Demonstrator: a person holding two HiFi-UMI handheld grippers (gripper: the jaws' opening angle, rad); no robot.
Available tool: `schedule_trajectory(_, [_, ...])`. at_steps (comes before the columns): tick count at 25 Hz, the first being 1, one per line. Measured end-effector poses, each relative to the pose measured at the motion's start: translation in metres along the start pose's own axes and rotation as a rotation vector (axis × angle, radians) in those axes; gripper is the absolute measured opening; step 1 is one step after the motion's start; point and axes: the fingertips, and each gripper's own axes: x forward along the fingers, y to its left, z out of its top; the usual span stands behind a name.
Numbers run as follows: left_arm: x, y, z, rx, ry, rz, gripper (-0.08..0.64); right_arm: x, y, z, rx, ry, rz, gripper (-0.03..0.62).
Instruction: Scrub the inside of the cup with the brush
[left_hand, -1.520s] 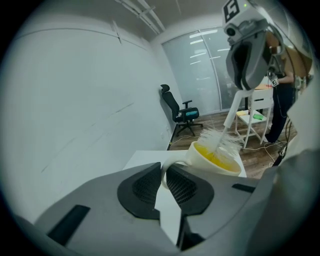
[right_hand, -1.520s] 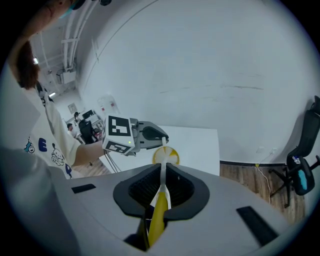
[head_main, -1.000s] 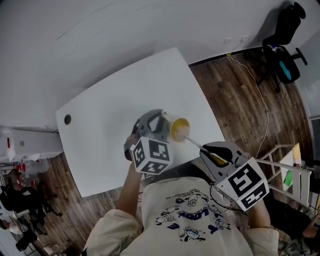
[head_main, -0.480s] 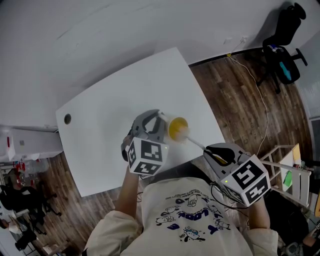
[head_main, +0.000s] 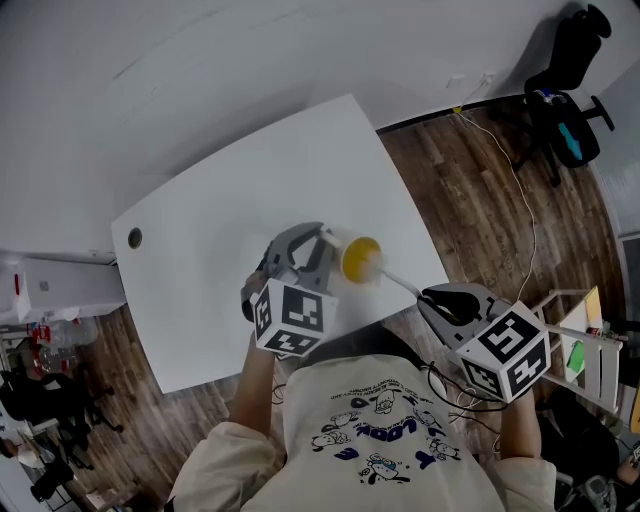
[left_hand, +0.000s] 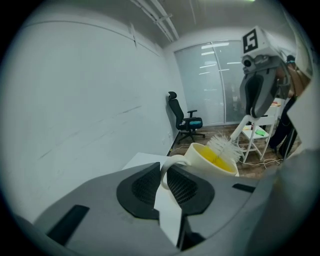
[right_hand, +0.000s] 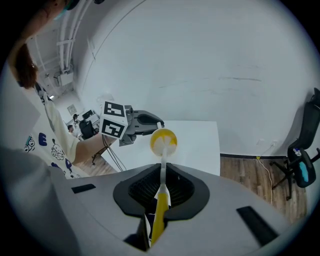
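Observation:
A cream cup with a yellow inside is held tipped on its side above the white table. My left gripper is shut on the cup's handle, which sits between the pads. The cup's mouth faces my right gripper. That gripper is shut on the brush's yellow-and-white handle. The thin shaft runs to the white bristle head, which sits at the cup's rim, partly inside. In the right gripper view the cup shows straight ahead with the bristles in its mouth.
The table's near edge runs just in front of the person's body. Wood floor lies to the right, with a black office chair, a loose cable and a white rack. A small round hole marks the table's left corner.
My right gripper has drifted a little to the right and back, drawing the brush head out towards the cup's rim. The left gripper and cup have barely shifted.

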Motion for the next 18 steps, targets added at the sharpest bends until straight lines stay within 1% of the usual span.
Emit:
schedule_trajectory(5, [-0.001,-0.006,0.001,0.038,0.005,-0.015,0.046,-0.005,-0.004,0.001,0.003,-0.005,-0.013,0.043])
schedule_trajectory(10, [0.001,-0.012,-0.001,0.084,0.024,-0.034,0.046,-0.008,-0.003,0.011,0.015,-0.032,0.0,0.044])
schedule_trajectory(15, [0.003,-0.022,-0.005,0.116,0.044,-0.044,0.046,-0.01,-0.004,0.016,0.014,-0.054,0.002,0.043])
schedule_trajectory(18, [0.004,-0.027,-0.007,0.122,0.047,-0.047,0.046,-0.012,-0.004,0.019,0.017,-0.07,0.002,0.043])
